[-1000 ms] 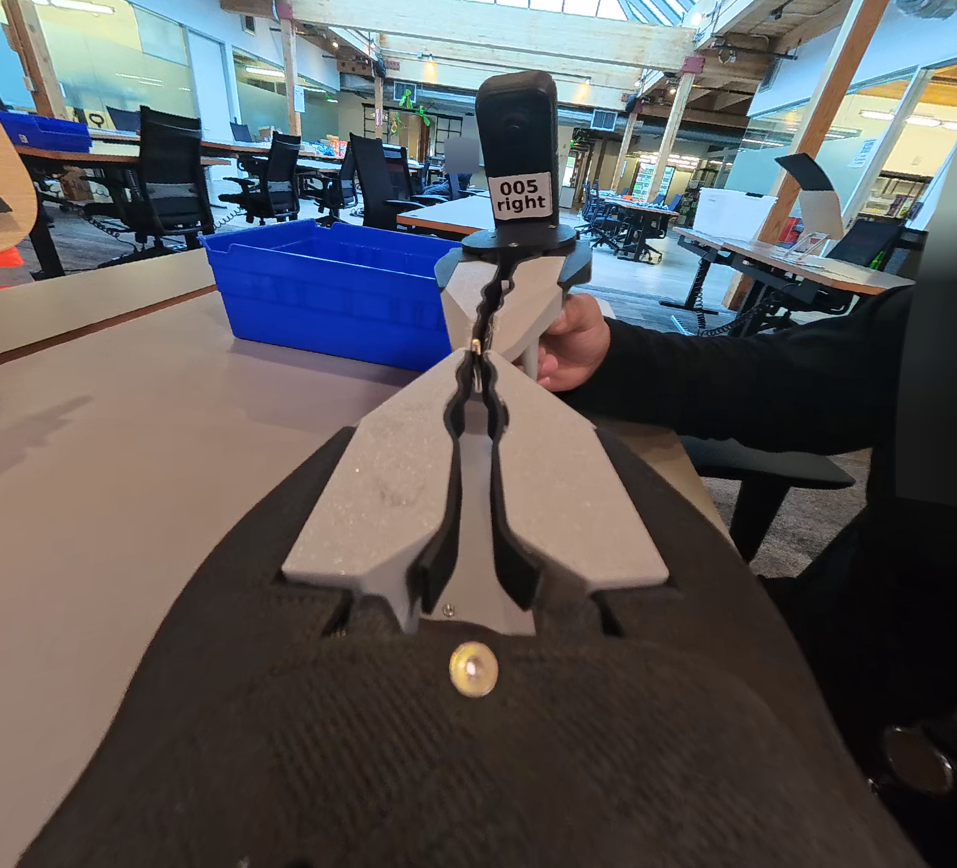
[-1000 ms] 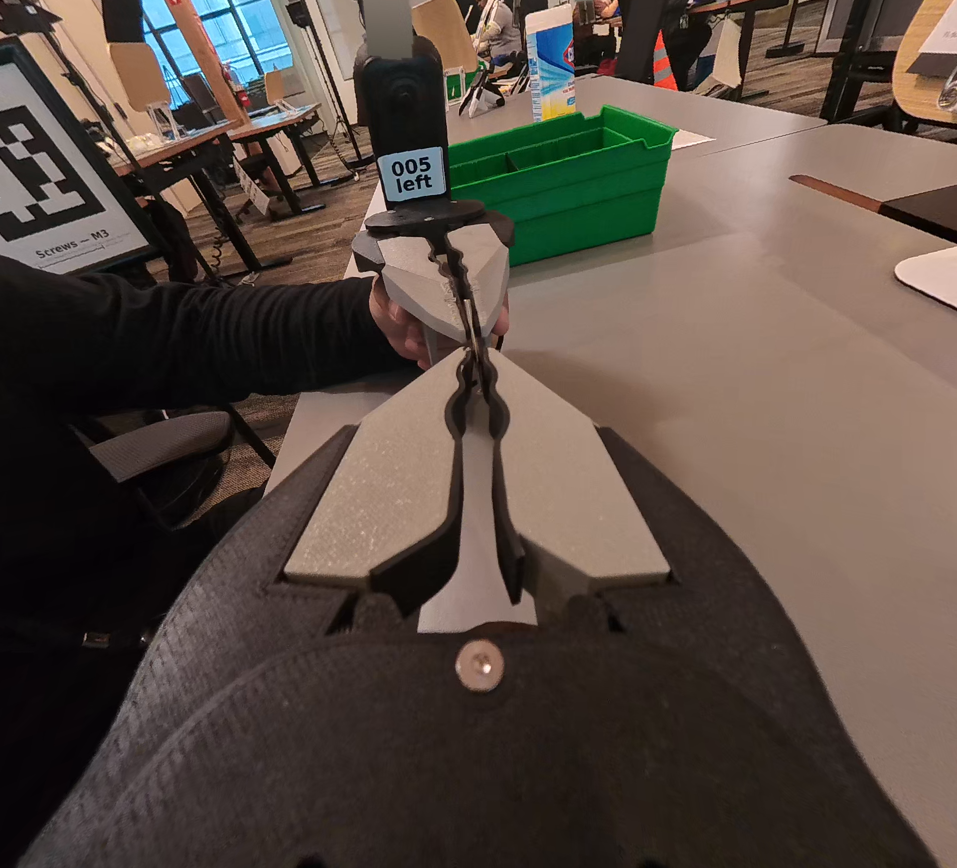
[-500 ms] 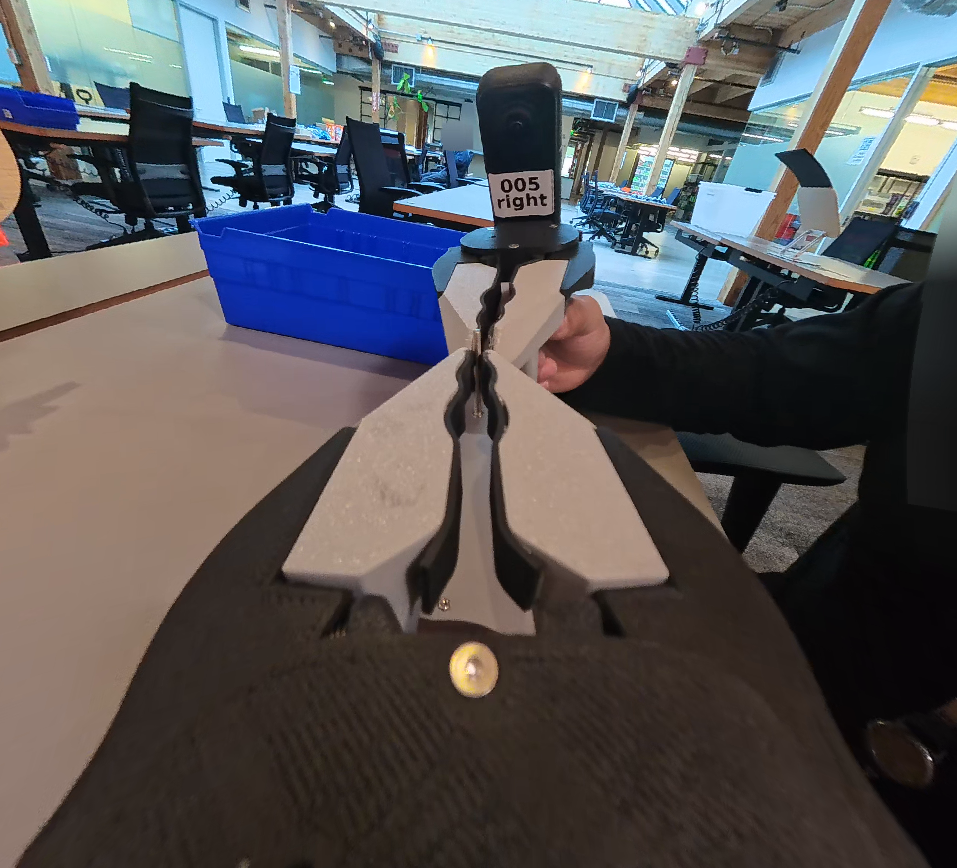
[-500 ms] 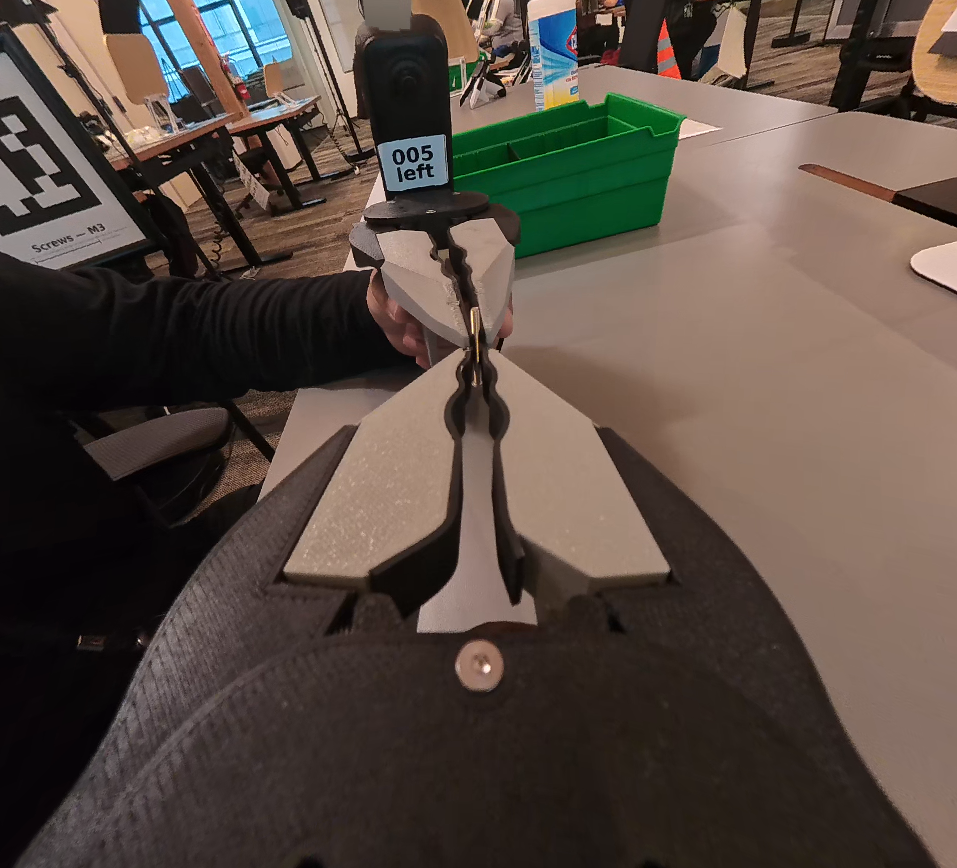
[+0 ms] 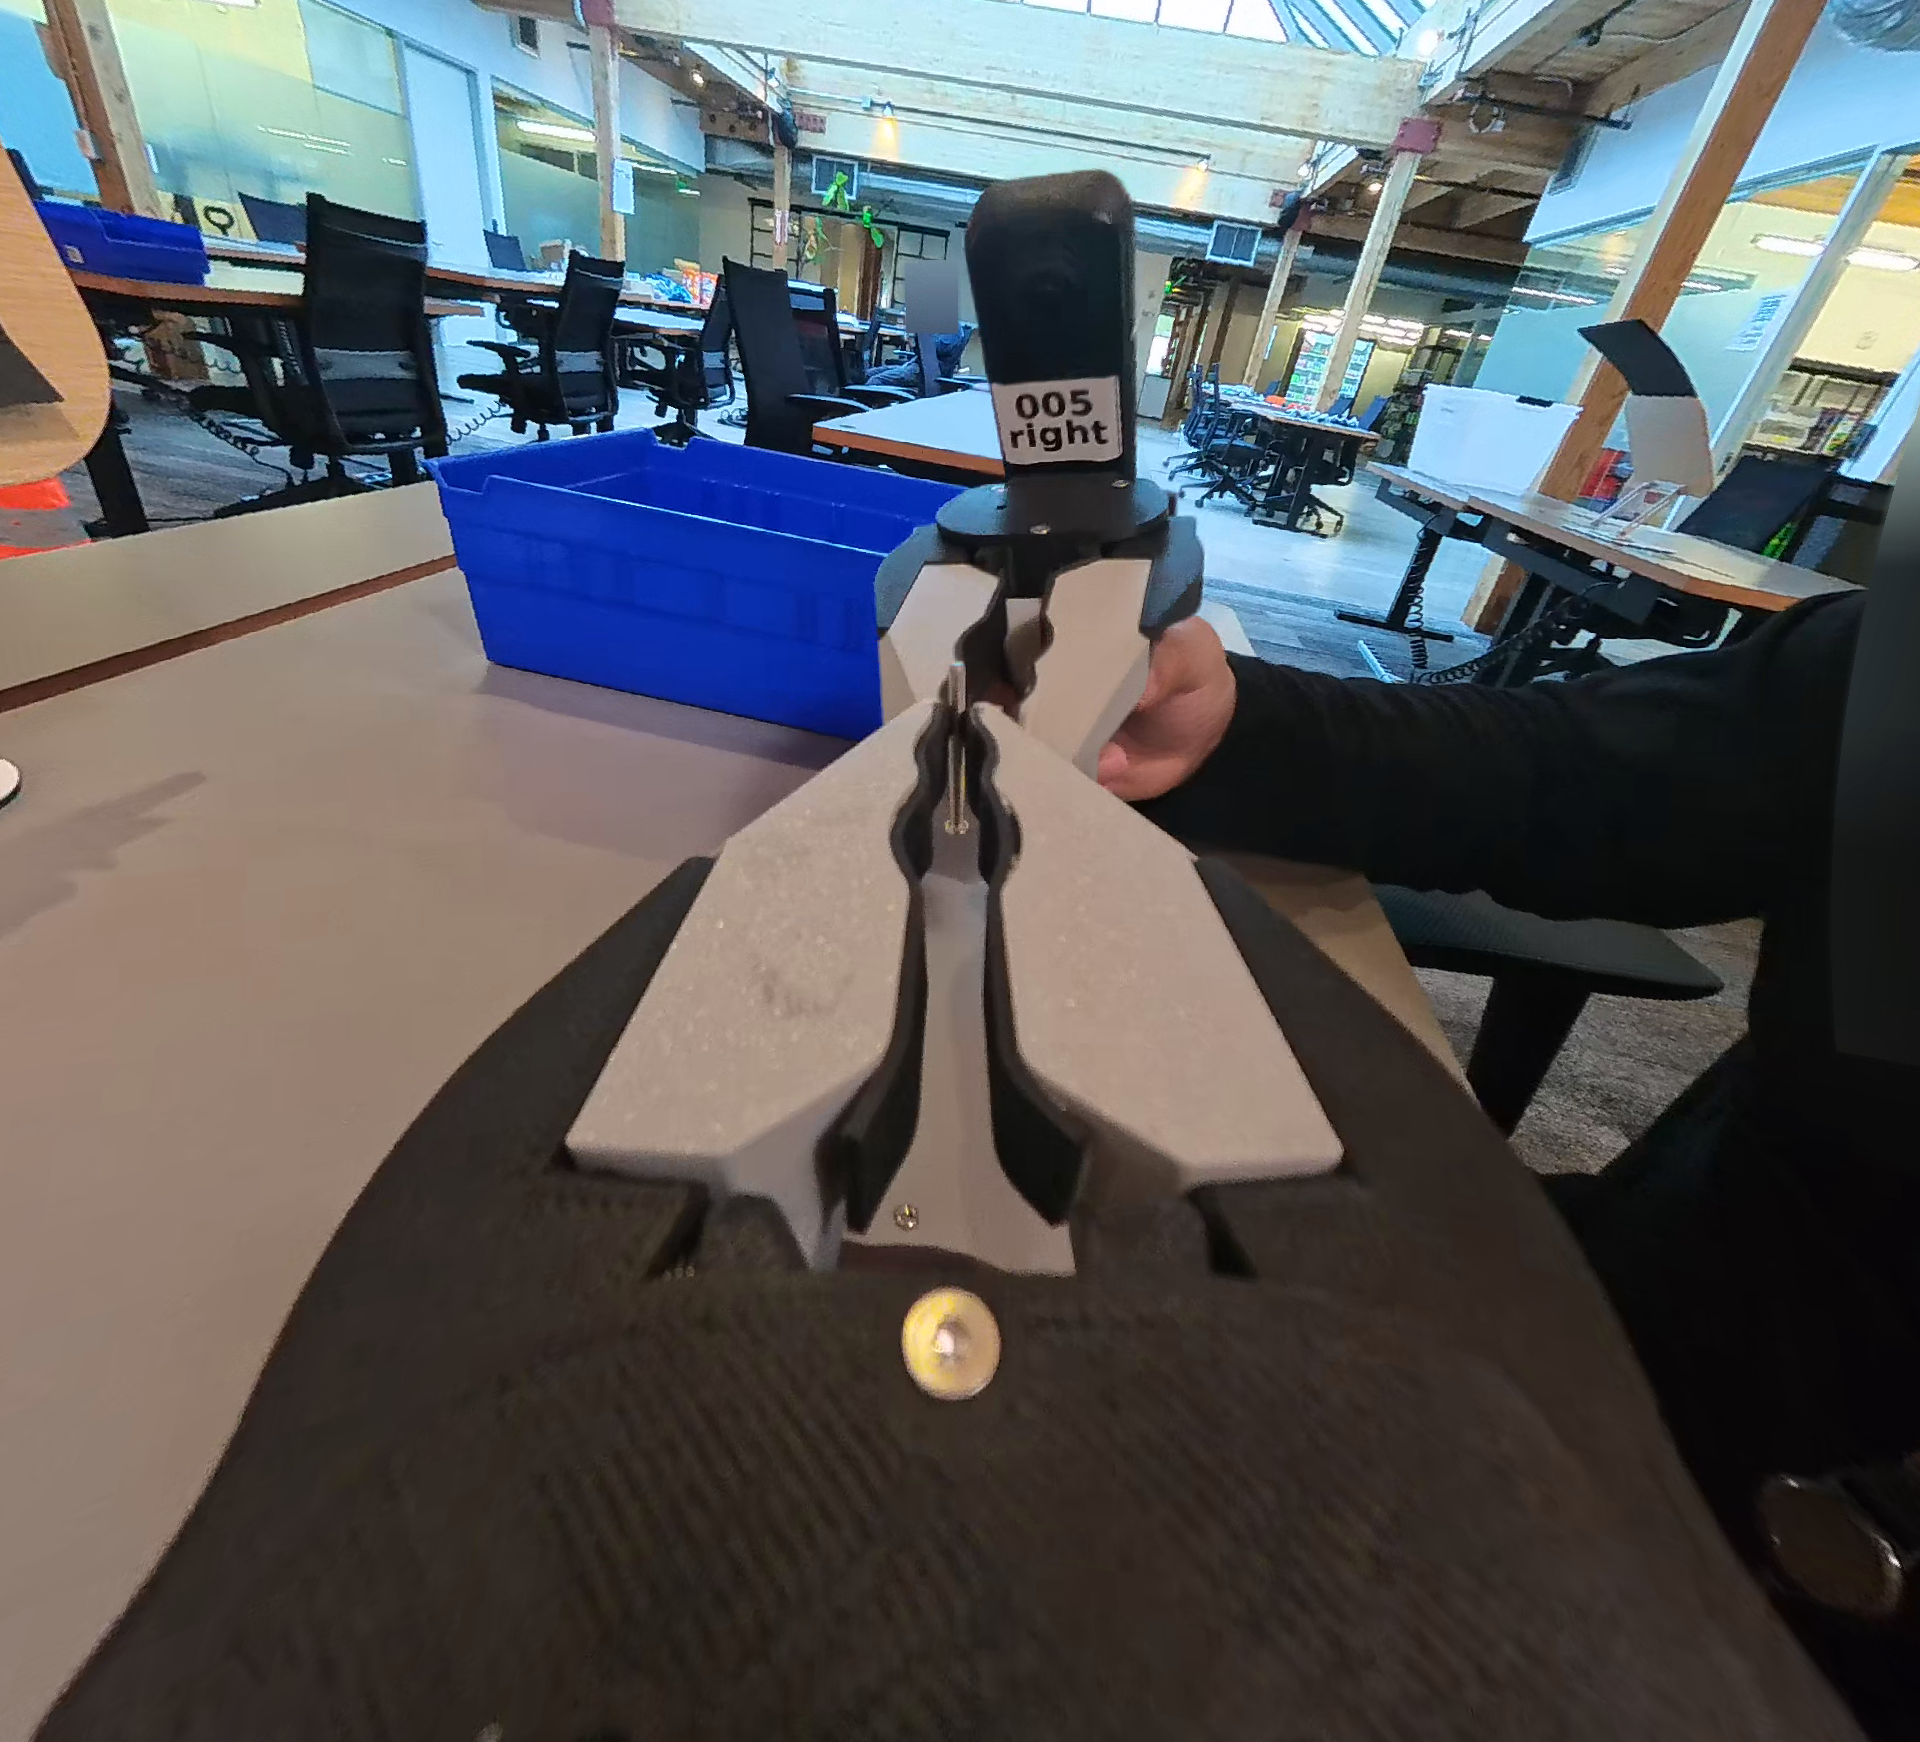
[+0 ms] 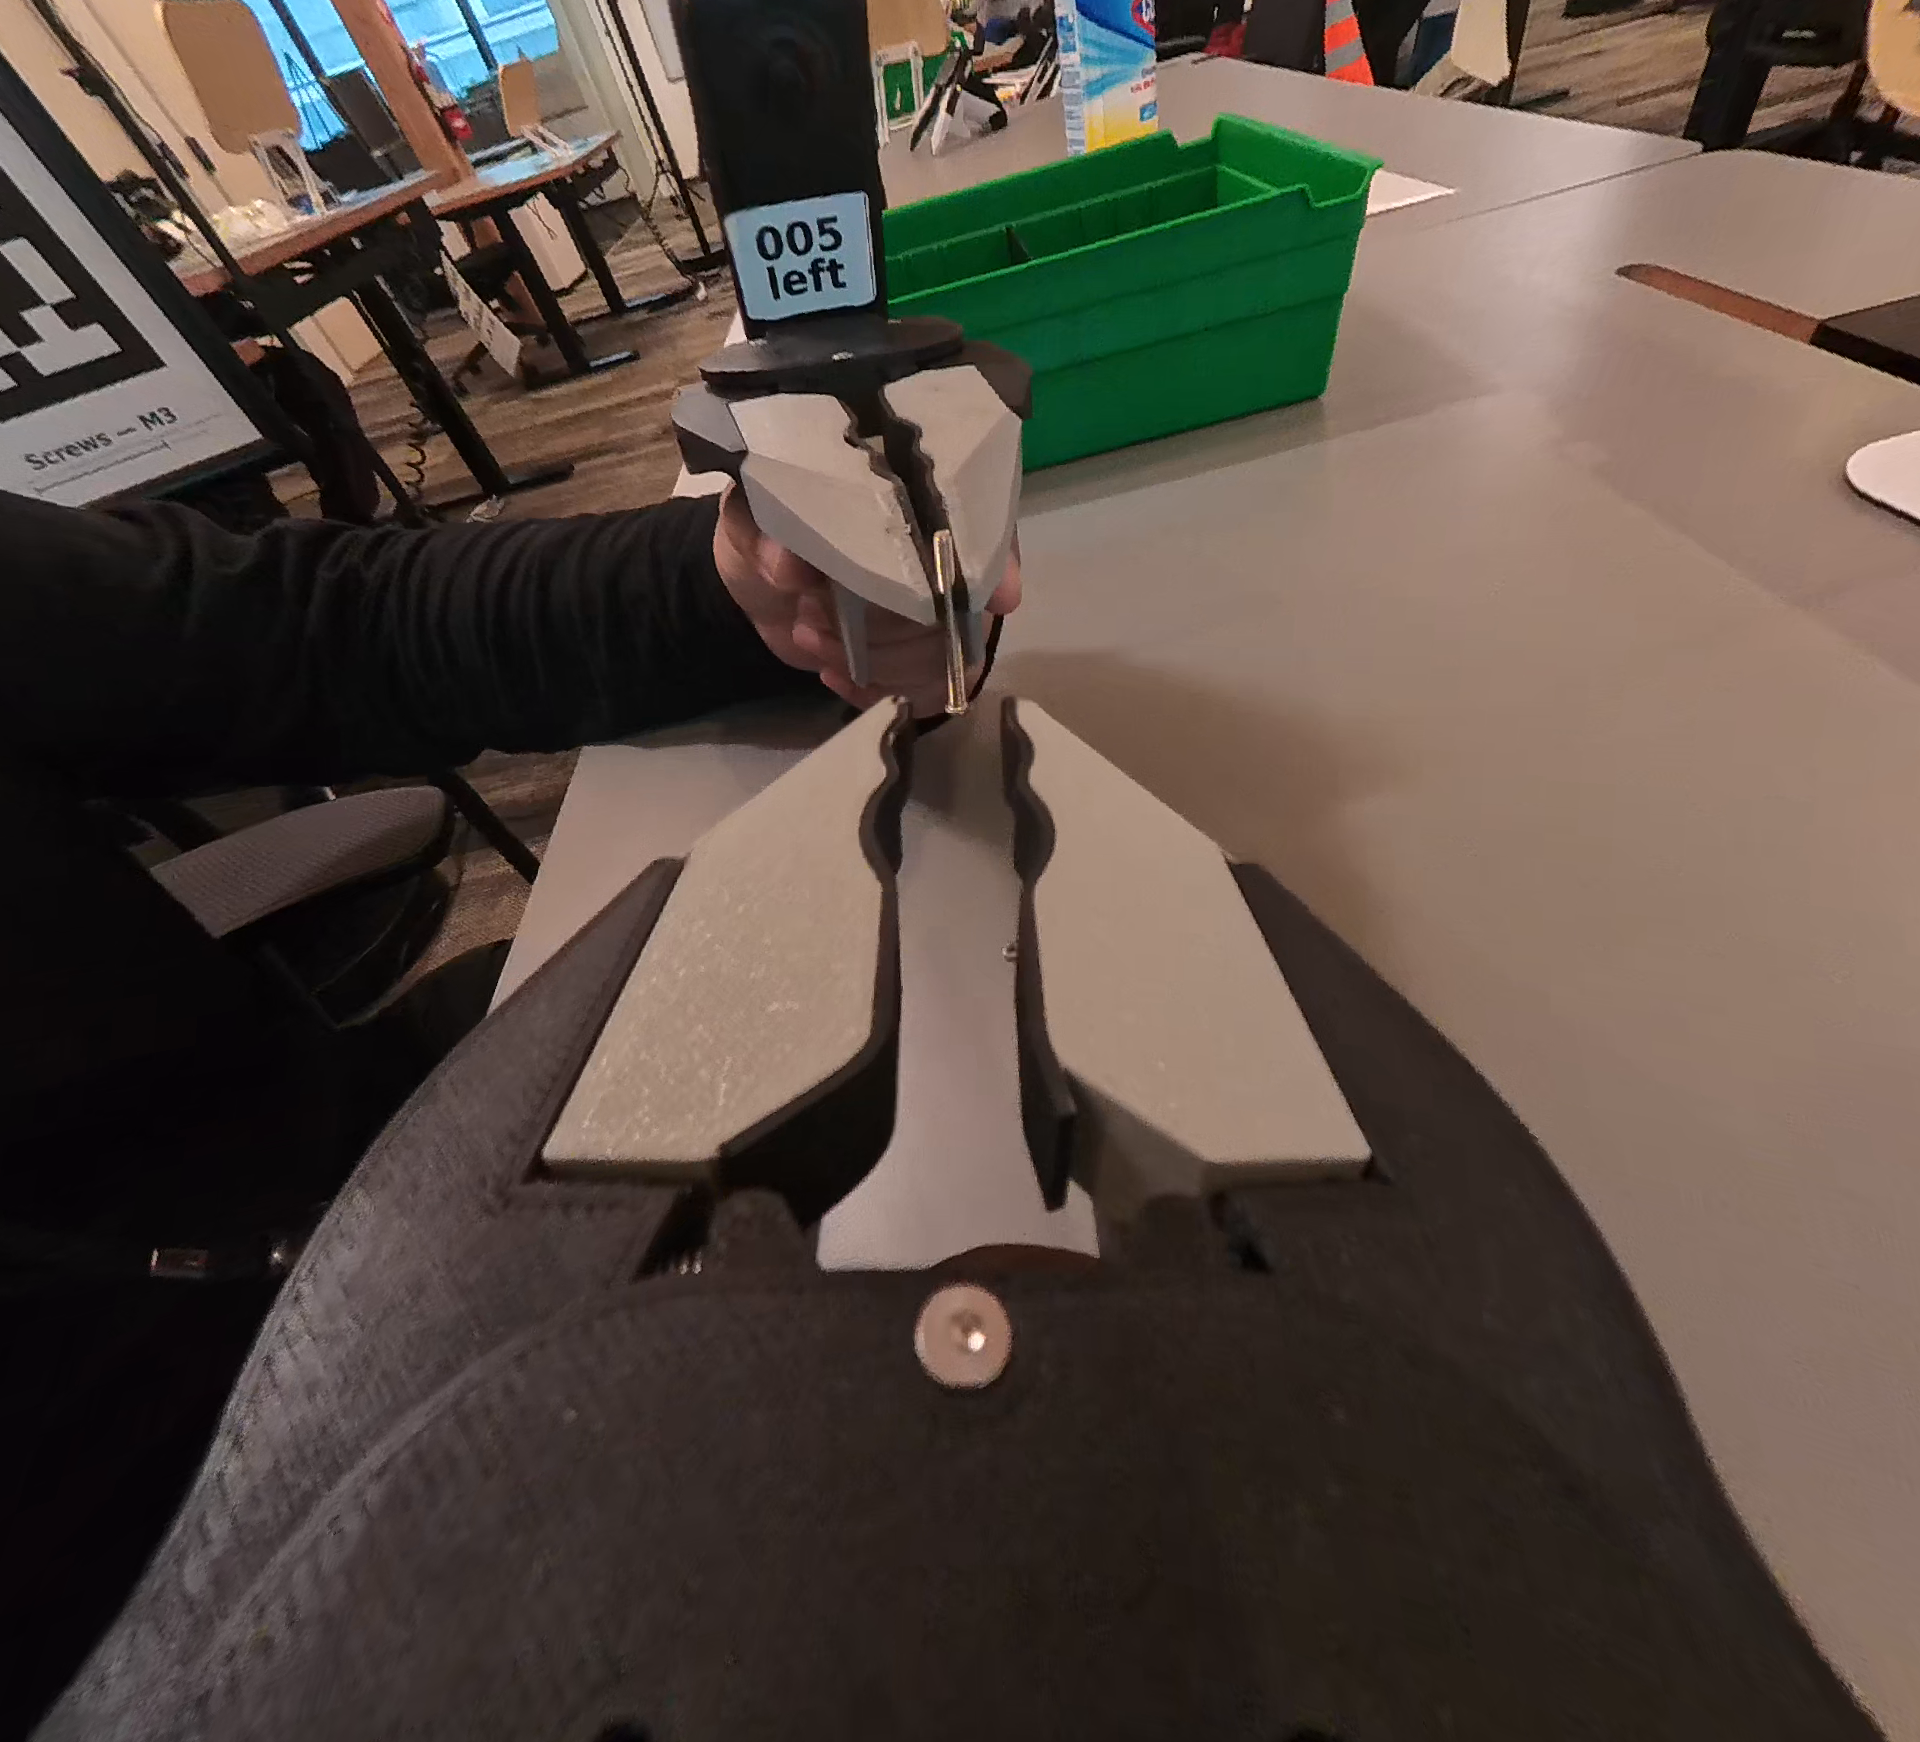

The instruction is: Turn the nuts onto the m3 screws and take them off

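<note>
My left gripper is shut on a thin silver M3 screw, which lies along the gap between its fingers. In the right wrist view the left gripper faces me, and the screw sticks out of its tips towards my right gripper. The right gripper is open and empty, with its tips just short of the screw's end. In the left wrist view the right gripper stands just beyond the screw with its jaws apart. I see no nut for certain. A tiny speck sits between the right fingers.
Both grippers hover over a grey table. A blue bin stands behind the right gripper and a green bin behind the left. A wipes canister is farther back, and a marker board stands to the left.
My right gripper was shut tip to tip with the left one at the screw. It has now opened and drawn back a little. The left gripper still holds the screw.
</note>
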{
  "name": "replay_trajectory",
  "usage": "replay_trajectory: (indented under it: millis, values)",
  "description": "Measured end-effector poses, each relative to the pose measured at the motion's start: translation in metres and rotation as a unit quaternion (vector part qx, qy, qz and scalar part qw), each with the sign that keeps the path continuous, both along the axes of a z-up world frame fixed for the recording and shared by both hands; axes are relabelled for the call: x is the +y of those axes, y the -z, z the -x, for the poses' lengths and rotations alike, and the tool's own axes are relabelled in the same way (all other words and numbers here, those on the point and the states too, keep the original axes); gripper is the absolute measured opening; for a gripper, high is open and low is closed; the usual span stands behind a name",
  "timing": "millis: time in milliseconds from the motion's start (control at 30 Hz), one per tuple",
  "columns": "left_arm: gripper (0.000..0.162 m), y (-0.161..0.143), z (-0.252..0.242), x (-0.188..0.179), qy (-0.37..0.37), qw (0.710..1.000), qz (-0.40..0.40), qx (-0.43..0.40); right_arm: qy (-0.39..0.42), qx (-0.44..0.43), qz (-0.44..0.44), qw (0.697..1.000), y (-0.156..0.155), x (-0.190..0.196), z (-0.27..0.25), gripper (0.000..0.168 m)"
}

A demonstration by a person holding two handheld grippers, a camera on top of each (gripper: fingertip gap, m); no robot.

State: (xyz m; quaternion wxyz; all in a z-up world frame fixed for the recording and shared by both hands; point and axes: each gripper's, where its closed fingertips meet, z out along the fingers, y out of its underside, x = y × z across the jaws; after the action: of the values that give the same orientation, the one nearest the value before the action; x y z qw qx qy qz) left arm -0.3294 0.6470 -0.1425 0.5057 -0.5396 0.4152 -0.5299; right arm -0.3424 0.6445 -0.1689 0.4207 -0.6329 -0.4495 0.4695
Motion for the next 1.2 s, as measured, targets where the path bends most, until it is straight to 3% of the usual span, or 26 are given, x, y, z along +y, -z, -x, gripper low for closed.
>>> replay_trajectory:
  millis: [133,233,800,1200]
  values:
    - [0.0,0.001,0.0,-0.001,0.004,1.0,0.004,0.0,0.008,-0.009,0.002,1.0,0.005,0.002,0.003,0.018]
    - [0.001,0.002,-0.001,-0.001,0.003,1.0,0.003,0.003,0.005,-0.007,-0.011,1.0,0.003,0.0,0.002,0.002]
    - [0.001,0.008,-0.004,-0.003,0.016,0.999,0.025,0.014,0.003,-0.029,-0.024,0.999,0.009,-0.002,0.003,0.002]
    - [0.001,0.019,-0.007,-0.001,0.003,0.999,-0.003,0.054,-0.001,-0.034,-0.006,0.999,0.01,0.0,-0.003,0.004]
